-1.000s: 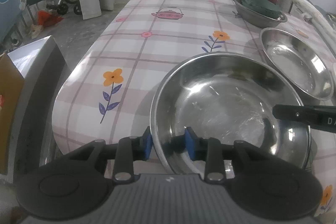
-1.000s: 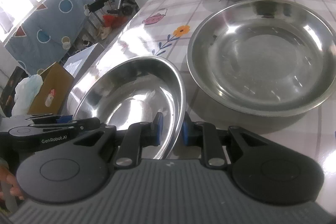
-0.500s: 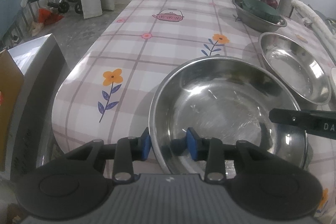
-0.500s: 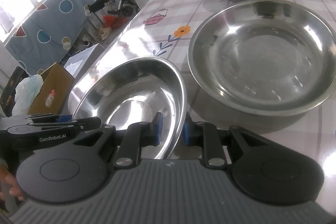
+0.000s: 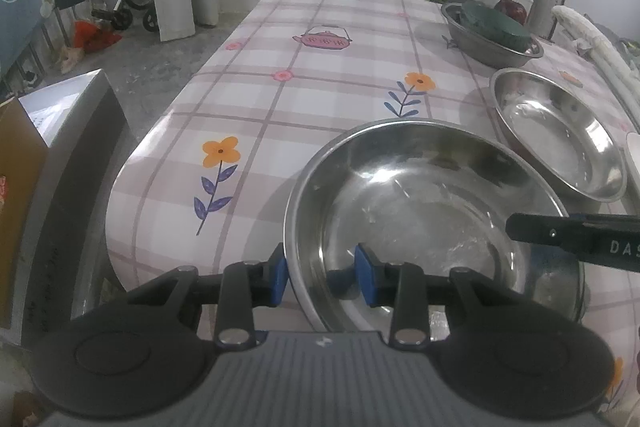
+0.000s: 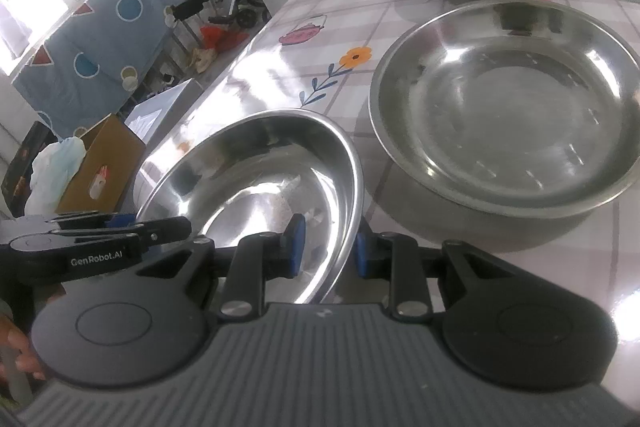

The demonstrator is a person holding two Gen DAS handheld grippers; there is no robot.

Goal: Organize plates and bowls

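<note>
The left gripper (image 5: 321, 277) straddles the near steel bowl's (image 5: 420, 203) left rim, pads apart and unclamped. The right gripper (image 6: 329, 247), jaws just opening, straddles its right rim, released (bowl on the table (image 5: 320, 95)). Right of it, the second bowl (image 6: 508, 107) sits unstacked; nesting remains.

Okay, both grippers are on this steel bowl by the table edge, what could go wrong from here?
1. The right gripper has just been opening, its pads off the near bowl rim; the left gripper straddles loosely too, so lifting now could drop it.
2. The bowl sits near the table corner and could slide off.
</note>
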